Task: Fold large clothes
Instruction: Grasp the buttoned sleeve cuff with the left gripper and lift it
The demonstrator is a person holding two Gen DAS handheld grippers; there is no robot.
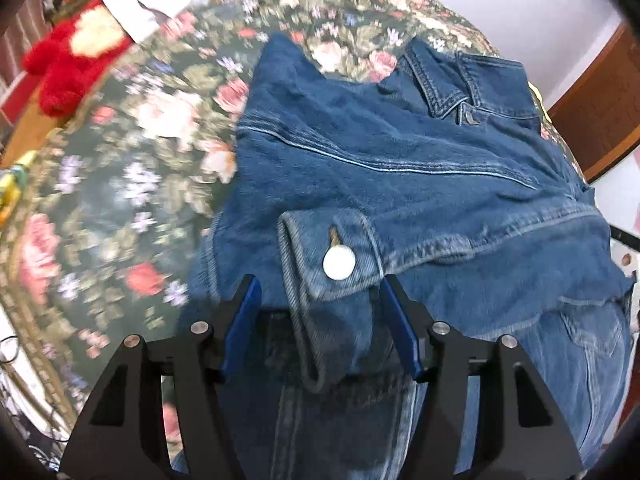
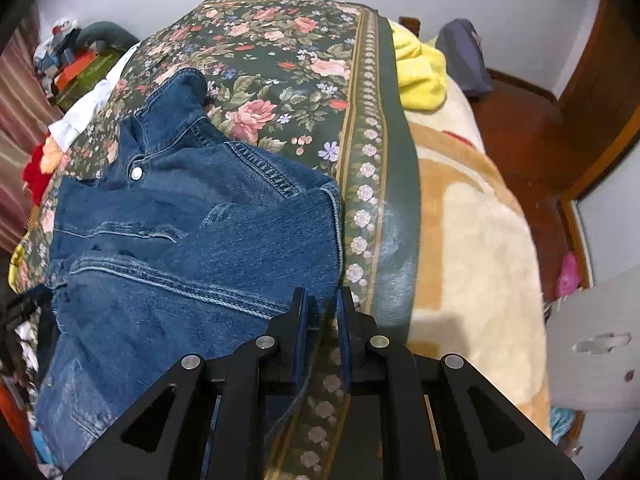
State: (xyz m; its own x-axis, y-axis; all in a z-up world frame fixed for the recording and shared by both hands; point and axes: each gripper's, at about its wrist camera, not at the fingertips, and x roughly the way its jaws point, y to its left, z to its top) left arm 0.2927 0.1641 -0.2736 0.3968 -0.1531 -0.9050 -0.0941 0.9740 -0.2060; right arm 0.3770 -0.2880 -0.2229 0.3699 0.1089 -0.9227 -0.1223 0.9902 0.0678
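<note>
A blue denim jacket [image 1: 400, 168] lies on a floral bedspread [image 1: 132, 152], collar at the far end. Its sleeve is folded across the body, and the buttoned cuff [image 1: 332, 256] lies between the fingers of my left gripper [image 1: 320, 292], which is open around it without pinching. In the right wrist view the jacket [image 2: 192, 232] fills the left half. My right gripper [image 2: 322, 300] hangs over the jacket's right edge with a narrow gap between its fingers. No cloth shows between them.
A red plush toy [image 1: 68, 64] and white cloth [image 1: 152, 8] lie at the bed's far left. A yellow towel [image 2: 420, 68] and cream blanket [image 2: 480, 240] lie right of the bedspread [image 2: 280, 60]. Wooden furniture [image 2: 560, 120] stands at far right.
</note>
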